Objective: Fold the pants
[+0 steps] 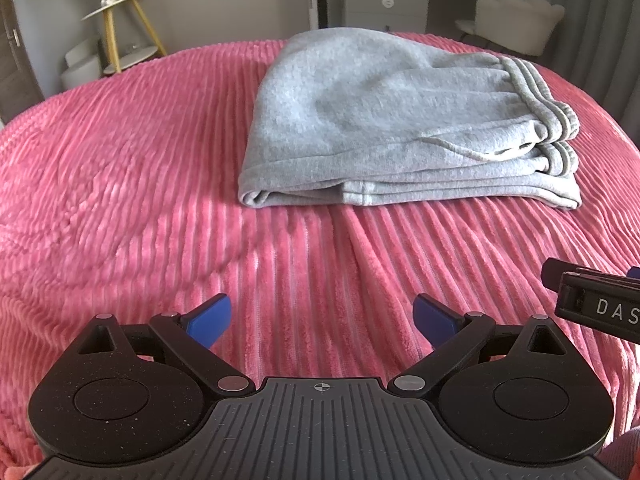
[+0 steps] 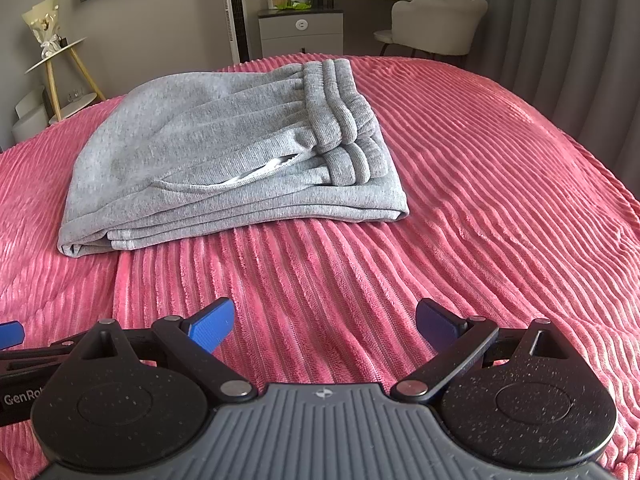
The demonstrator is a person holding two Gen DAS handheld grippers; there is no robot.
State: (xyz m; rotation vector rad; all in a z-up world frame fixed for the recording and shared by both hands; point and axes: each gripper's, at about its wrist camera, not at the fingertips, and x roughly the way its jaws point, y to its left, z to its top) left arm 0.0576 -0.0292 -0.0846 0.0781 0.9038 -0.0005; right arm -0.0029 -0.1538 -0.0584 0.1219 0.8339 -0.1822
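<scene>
Pink bedspread [image 1: 120,160], folded pants [image 1: 400,128] well ahead of both wide-open, empty tools [image 1: 322,318] [image 2: 325,320].

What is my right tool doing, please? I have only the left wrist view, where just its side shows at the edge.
Observer: The right tool is open and holds nothing; it hangs over the pink blanket.
Operator: Thank you. Is it touching the pants?
Observer: No. The folded grey pants lie ahead and to its left, with bare blanket between them and the tool.
Operator: Is there anything on the pants that I might miss?
Observer: A side pocket gapes slightly and shows a pale lining.
</scene>
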